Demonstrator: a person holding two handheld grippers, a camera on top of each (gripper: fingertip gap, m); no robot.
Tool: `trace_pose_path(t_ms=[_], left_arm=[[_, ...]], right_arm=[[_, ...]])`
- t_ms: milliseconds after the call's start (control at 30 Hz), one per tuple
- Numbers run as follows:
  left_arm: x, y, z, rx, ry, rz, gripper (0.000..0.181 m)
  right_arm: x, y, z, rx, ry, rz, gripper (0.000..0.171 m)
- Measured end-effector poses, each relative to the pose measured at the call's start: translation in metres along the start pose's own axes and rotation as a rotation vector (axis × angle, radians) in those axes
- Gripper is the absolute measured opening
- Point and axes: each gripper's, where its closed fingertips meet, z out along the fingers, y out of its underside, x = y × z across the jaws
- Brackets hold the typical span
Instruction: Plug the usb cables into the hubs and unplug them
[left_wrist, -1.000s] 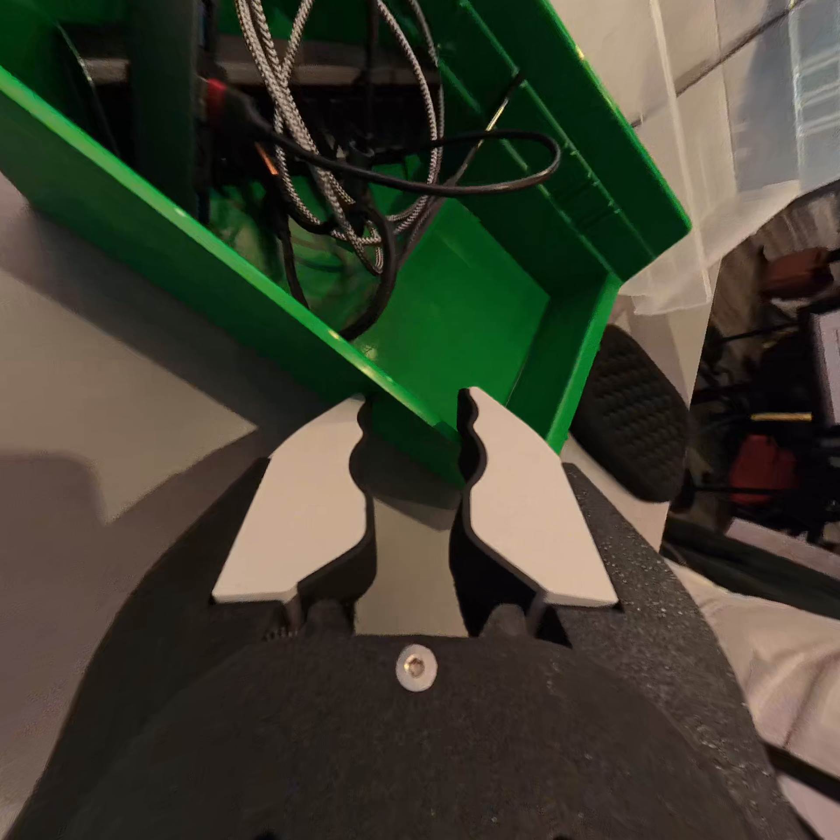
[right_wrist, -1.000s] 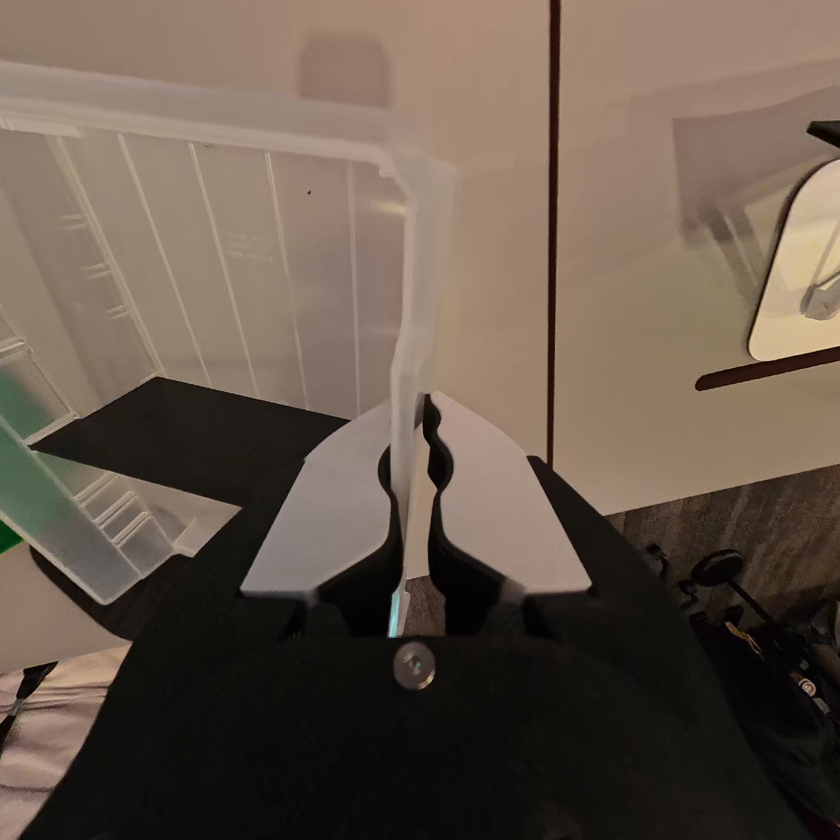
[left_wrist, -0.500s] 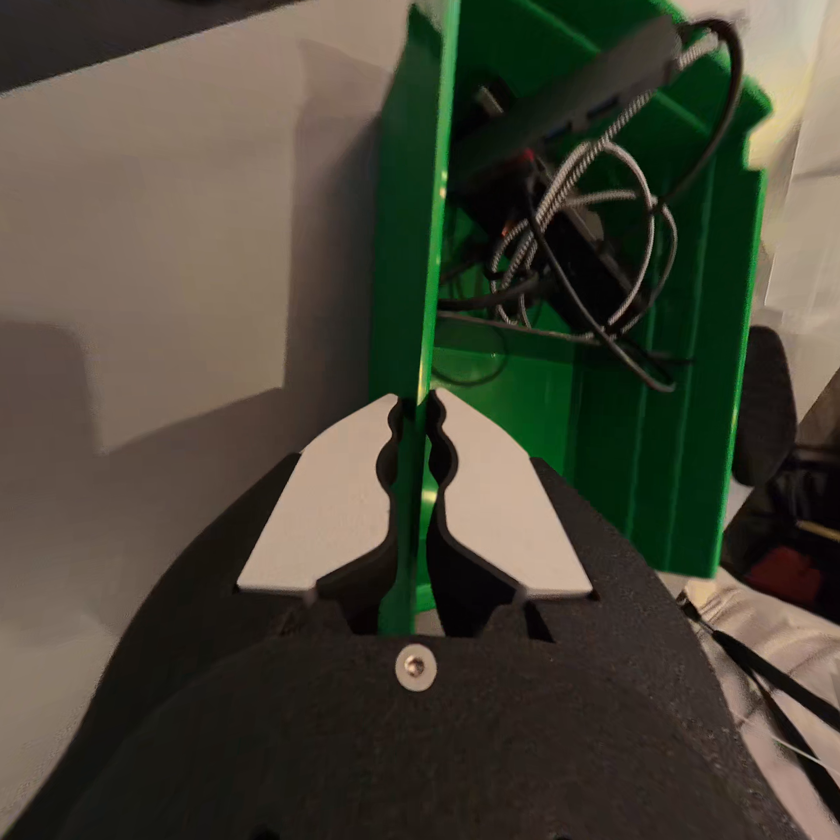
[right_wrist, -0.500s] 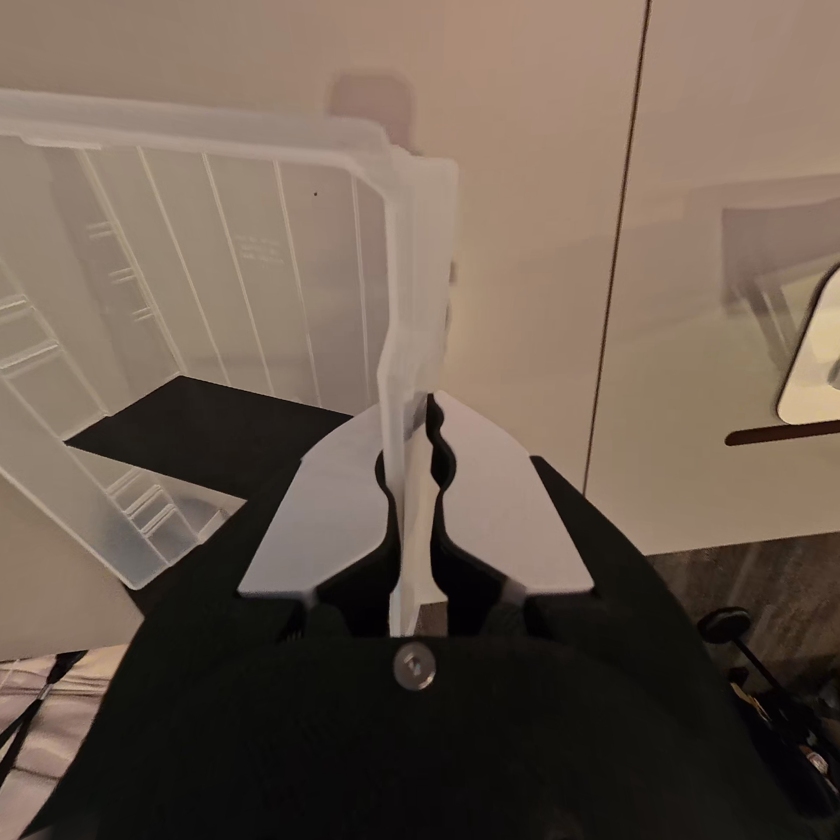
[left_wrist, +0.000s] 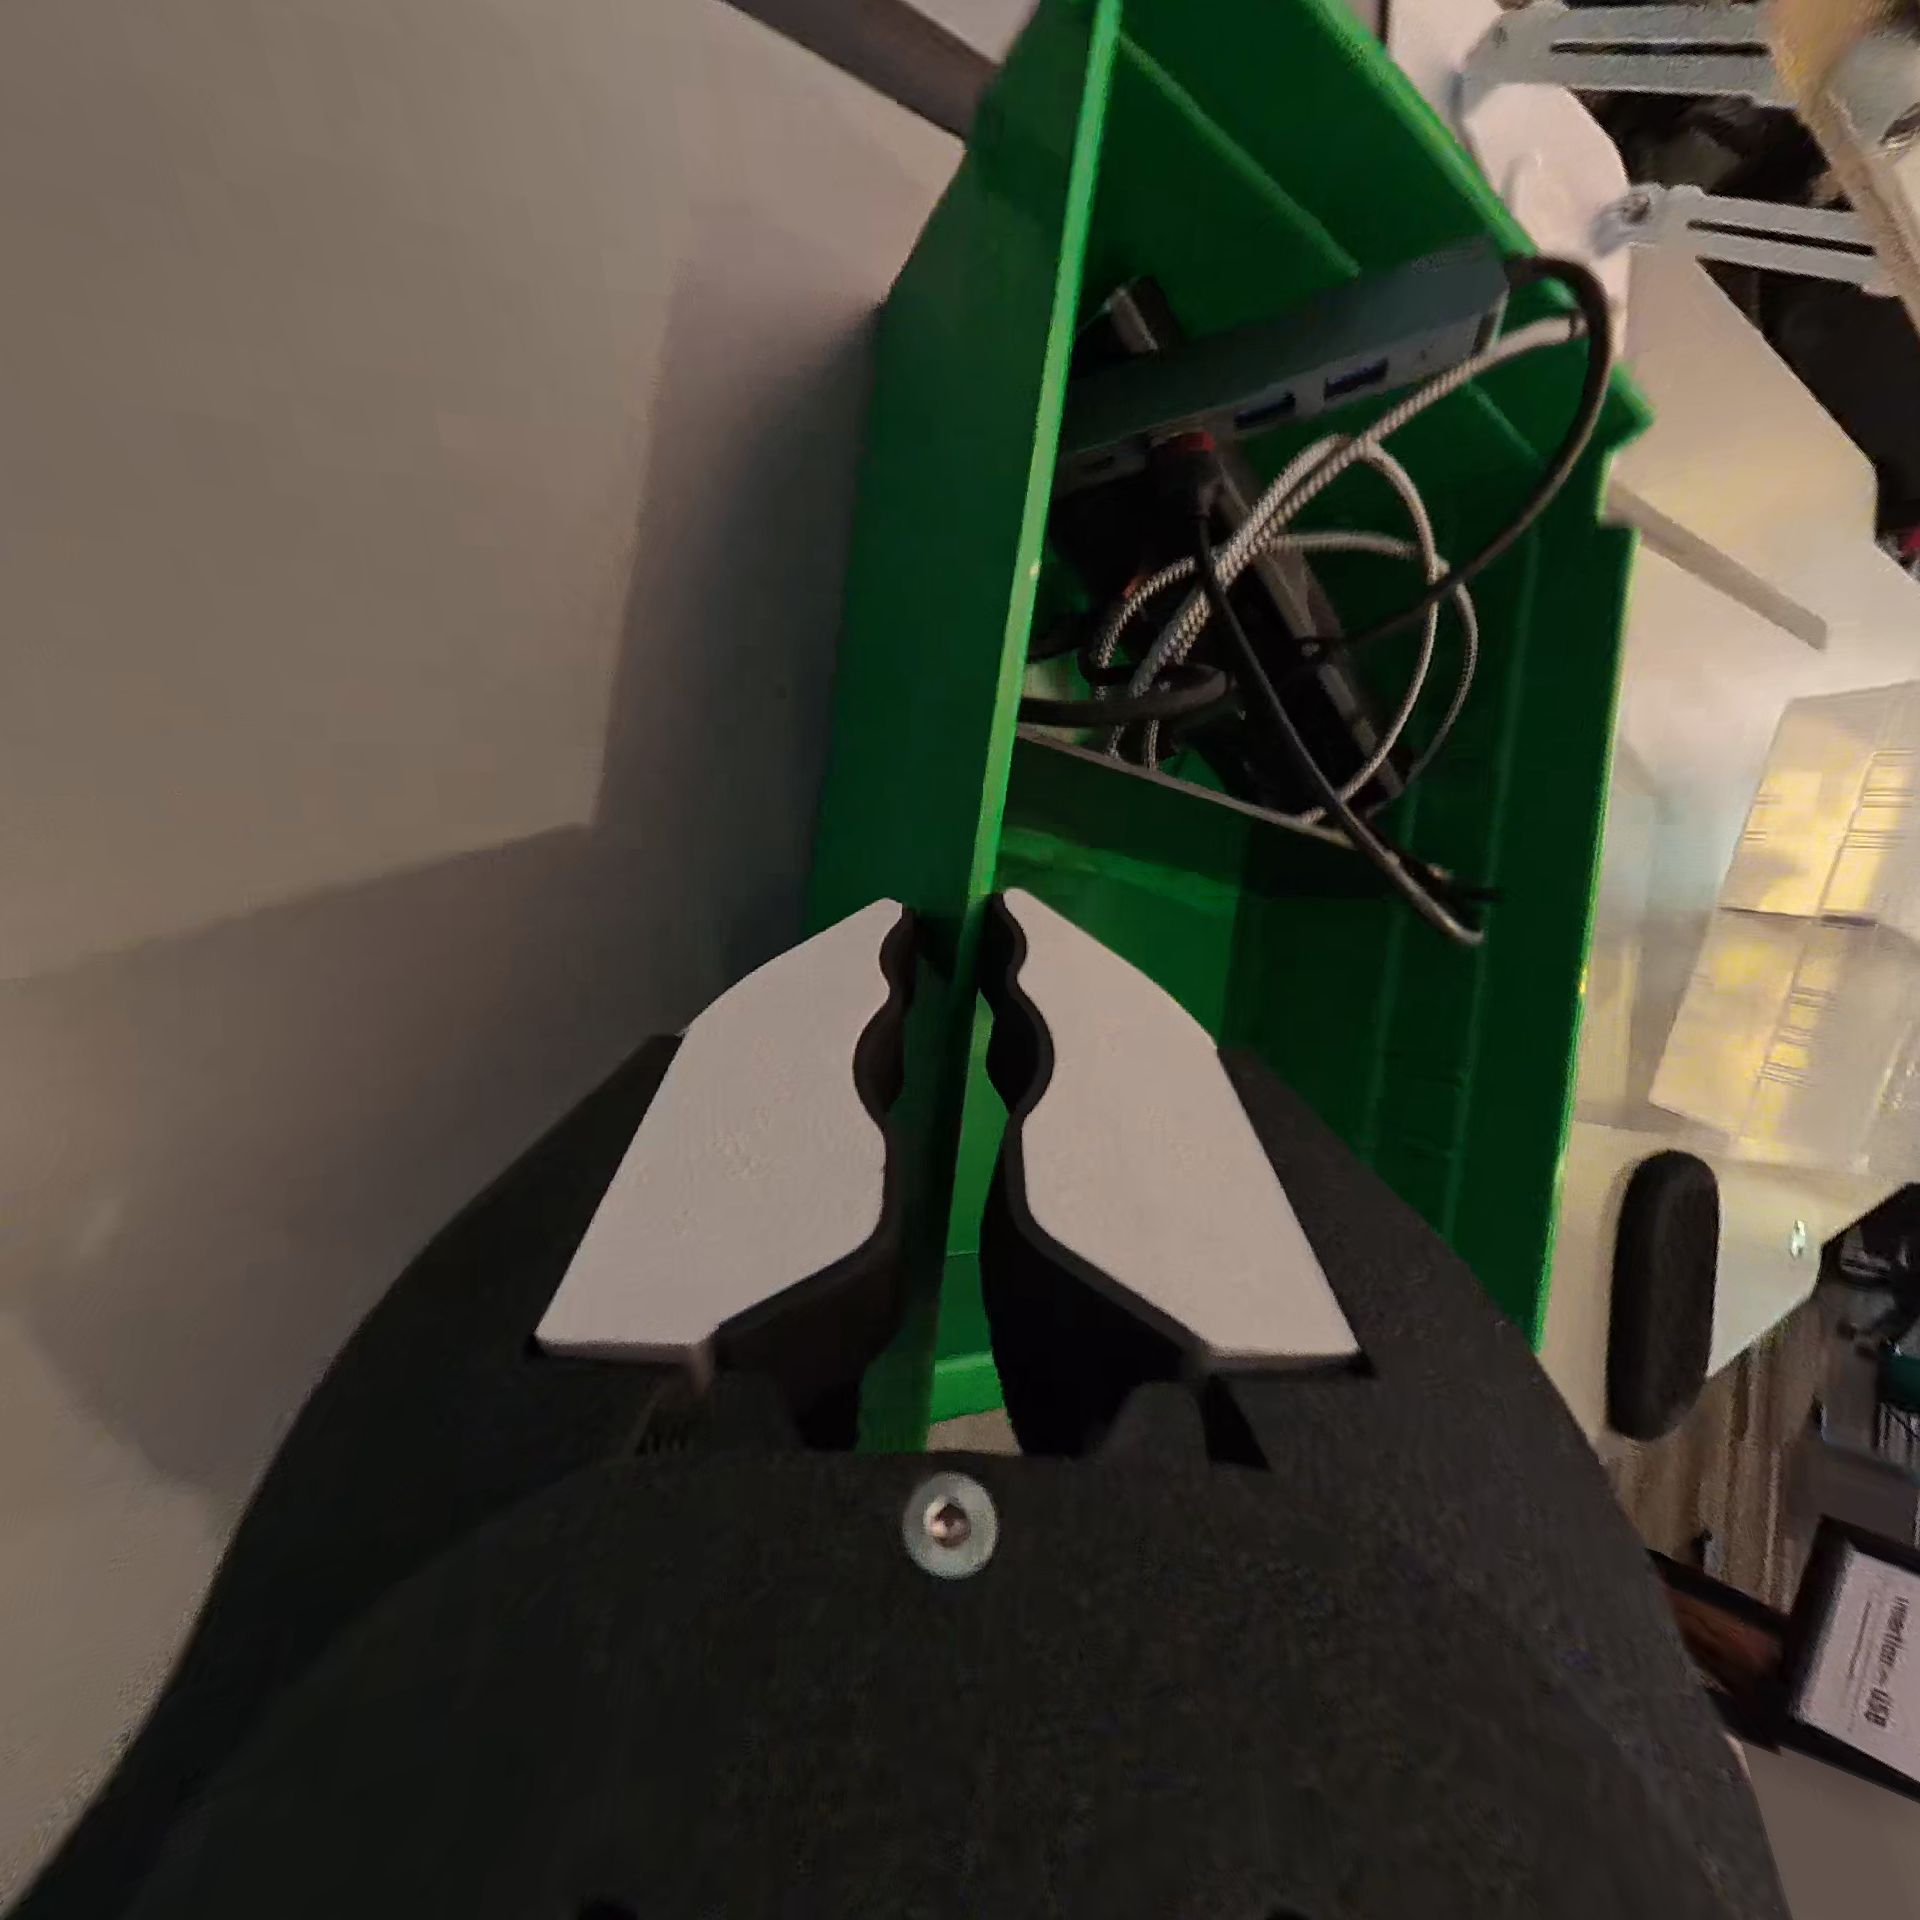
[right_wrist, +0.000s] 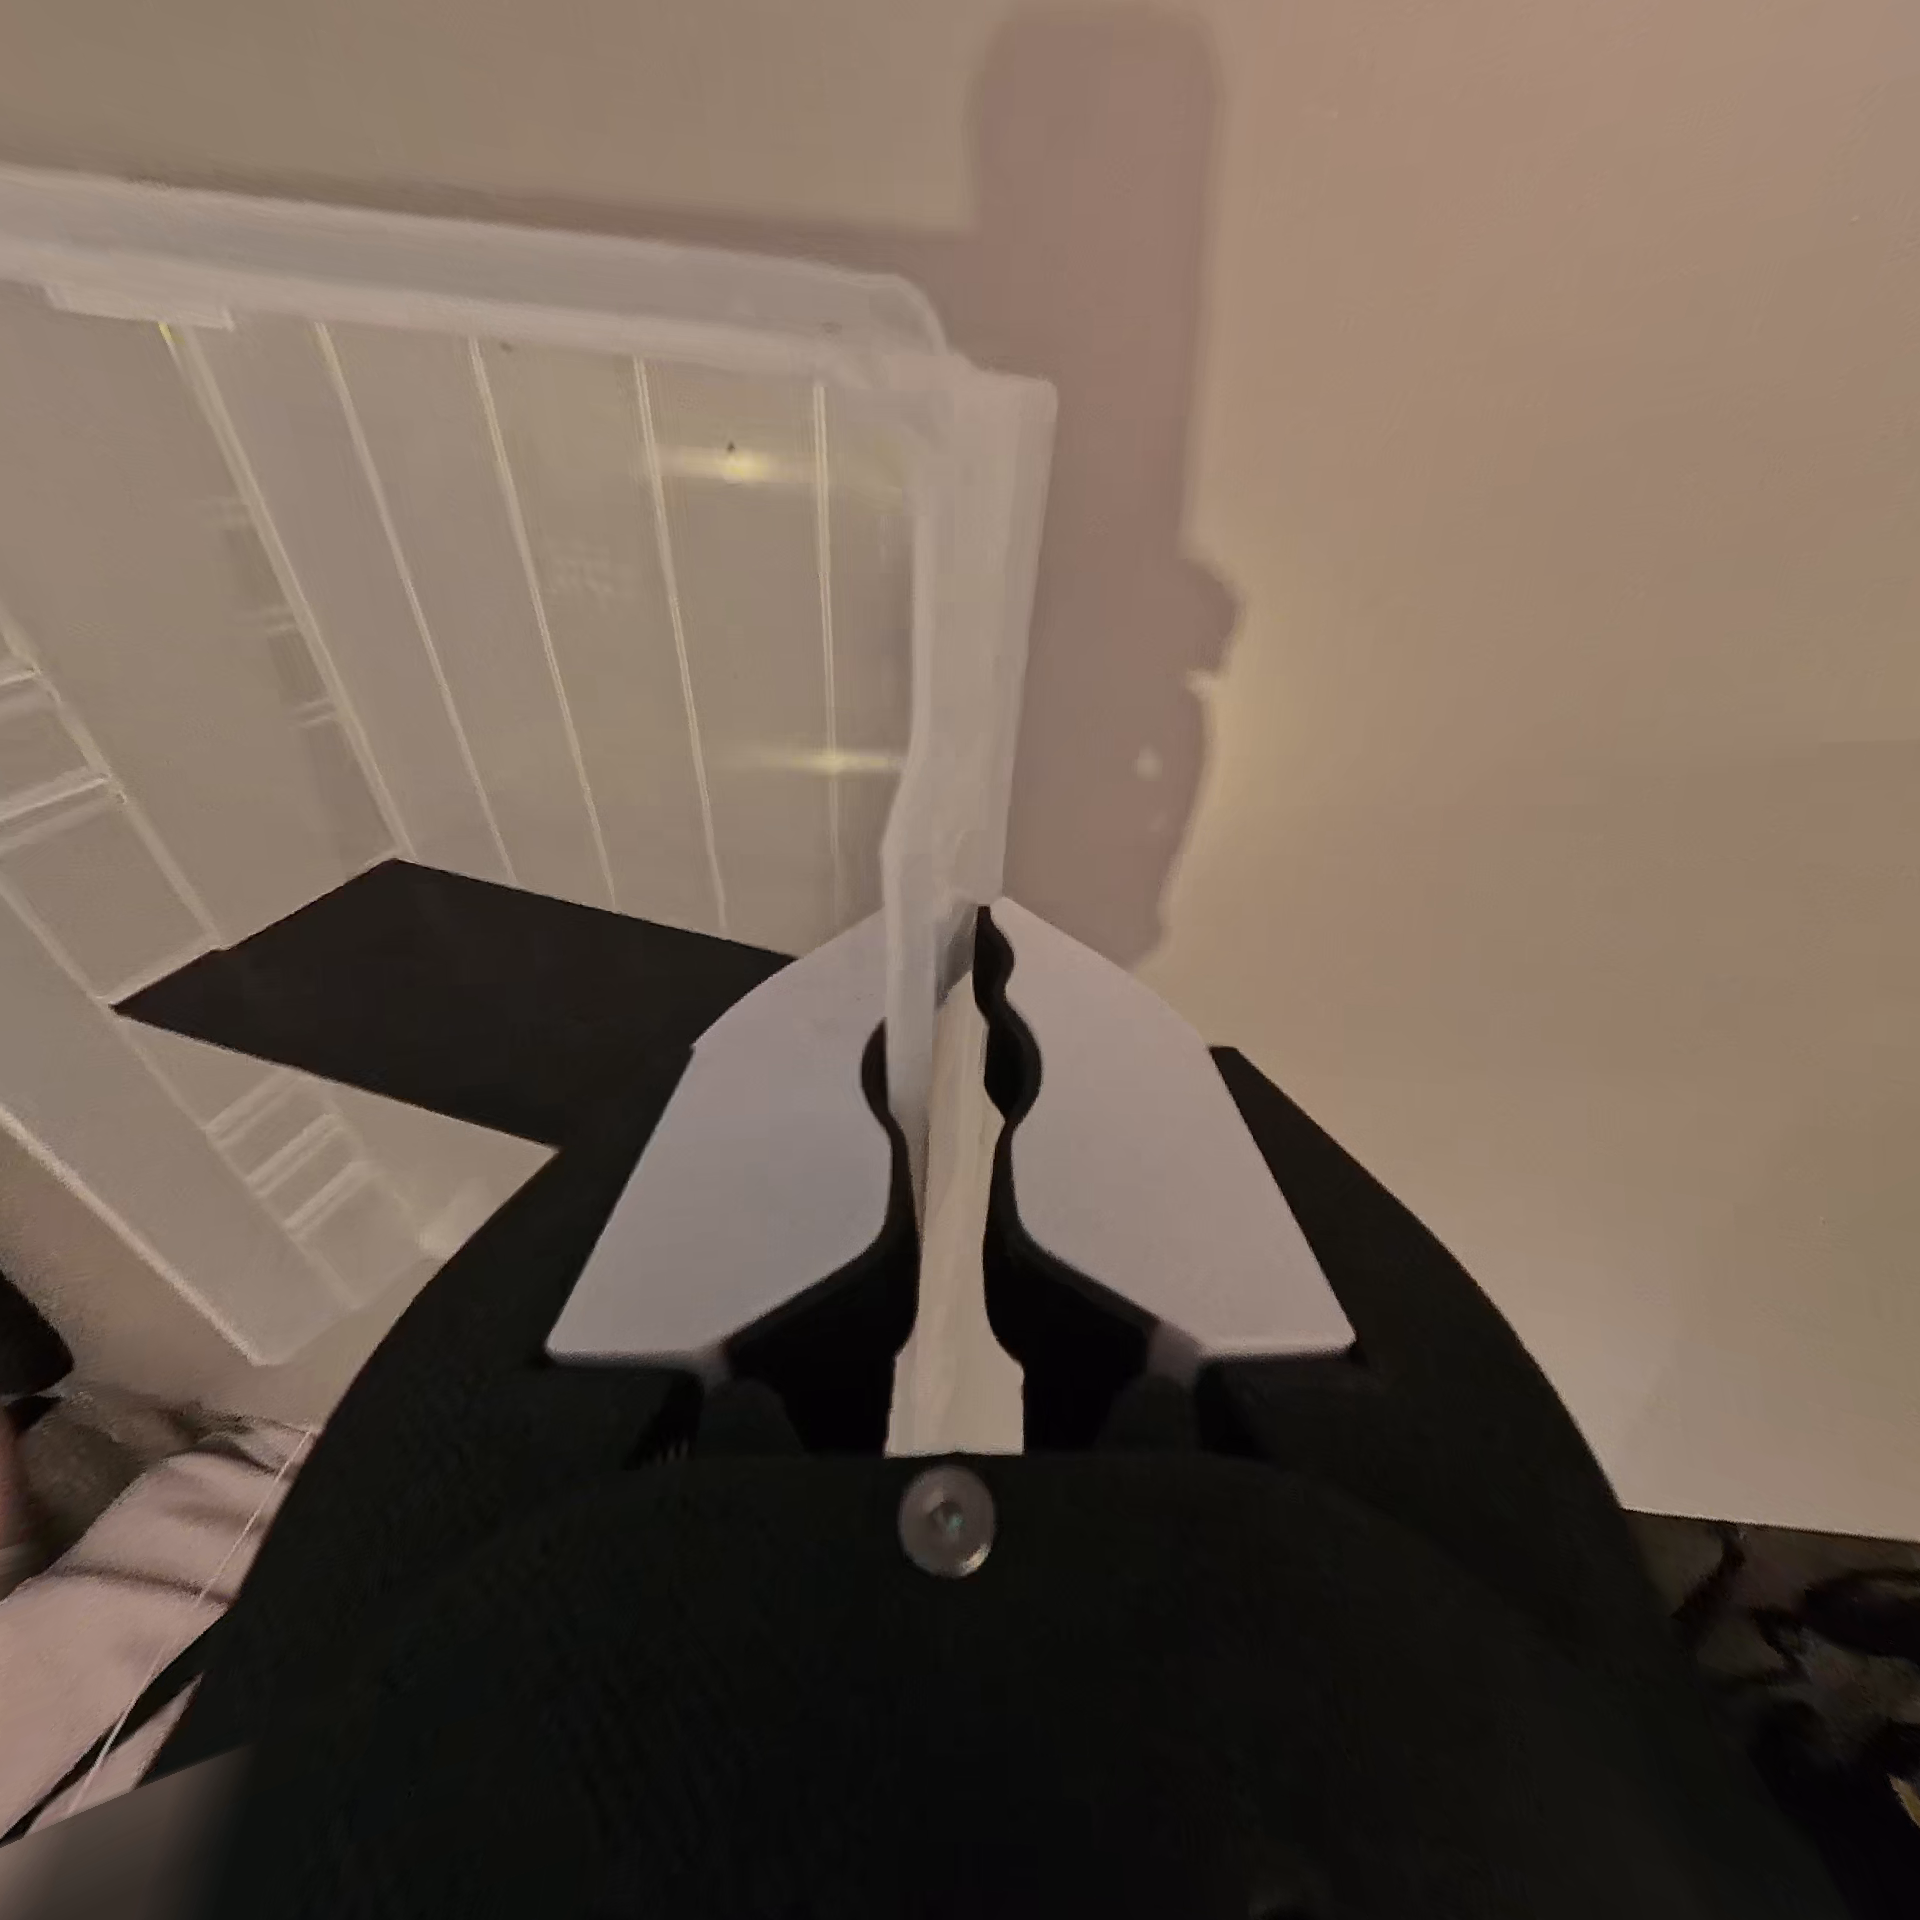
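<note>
My left gripper (left_wrist: 951, 914) is shut on the side wall of a green plastic bin (left_wrist: 1403, 935) and holds it tipped up. Inside the bin lie a grey USB hub (left_wrist: 1278, 364), a dark hub (left_wrist: 1309, 644), and tangled black and braided grey-white cables (left_wrist: 1340, 582). A red-tipped plug (left_wrist: 1179, 449) sits in the grey hub. My right gripper (right_wrist: 961, 920) is shut on the rim of a clear plastic bin (right_wrist: 520, 623), which looks empty and is lifted.
A pale wall (left_wrist: 364, 416) fills the left of the left wrist view. The clear bin (left_wrist: 1787, 883) shows at that view's right, above a black chair armrest (left_wrist: 1662, 1288). A white table edge (right_wrist: 1455, 1143) lies behind the right gripper, with dark floor clutter (right_wrist: 1787, 1662) below. Left tips to right tips: about 80 cm.
My left gripper has shut on the green bin's wall and tipped it up; the hubs and cables have slid inside. The right gripper has kept hold of the clear bin while the view swung.
</note>
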Motion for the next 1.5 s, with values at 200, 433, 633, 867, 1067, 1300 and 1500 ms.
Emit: trace_pose_path(t_ms=[200, 433, 633, 867, 1067, 1300, 1500], left_arm=[[-0.026, 0.012, -0.025, 0.016, -0.048, -0.044, 0.011], [-0.031, 0.012, -0.026, -0.034, -0.151, 0.158, 0.008], [-0.031, 0.013, -0.027, -0.028, -0.125, 0.159, 0.008], [-0.035, 0.023, -0.035, -0.057, -0.157, 0.2, 0.007], [-0.035, 0.022, -0.034, -0.067, -0.164, 0.156, 0.007], [-0.034, 0.022, -0.033, -0.059, -0.137, 0.118, 0.008], [-0.034, 0.02, -0.033, -0.051, -0.127, 0.103, 0.008]], right_arm=[[-0.004, -0.012, 0.036, -0.04, -0.026, 0.001, 0.007], [0.002, -0.021, 0.055, -0.072, -0.026, 0.008, 0.007], [0.025, -0.034, 0.052, -0.022, 0.071, -0.043, 0.006], [0.026, -0.034, 0.052, 0.014, 0.047, -0.122, 0.007], [0.023, -0.029, 0.052, 0.054, 0.017, -0.151, 0.008], [0.023, -0.023, 0.051, 0.053, 0.082, -0.283, 0.01], [0.022, -0.026, 0.052, 0.048, 0.066, -0.318, 0.009]])
